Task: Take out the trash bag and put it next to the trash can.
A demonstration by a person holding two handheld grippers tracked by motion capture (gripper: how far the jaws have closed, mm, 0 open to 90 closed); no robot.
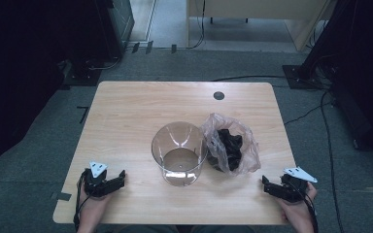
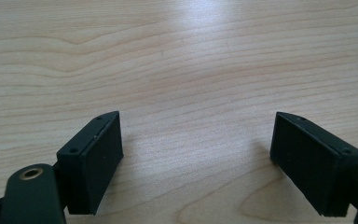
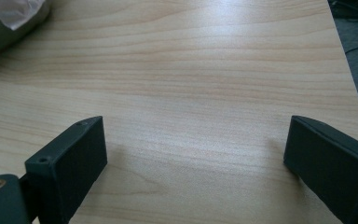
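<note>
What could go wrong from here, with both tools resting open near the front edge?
1. The clear plastic bin looks light and tall; a nudge from the left tool might tip it.
2. The thin plastic bag of dark items leans against the bin, so a one-sided pinch by the right tool could tear it or spill the contents.
3. Glare on the bin's transparent wall may hide its rim.

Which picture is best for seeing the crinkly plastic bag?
The high view: the whole plastic bag shows there, clear and crumpled with something black inside, right beside the clear bin. The right gripper view catches just a pale corner of it at the top left. The left gripper view looks along bare wooden table.
</note>
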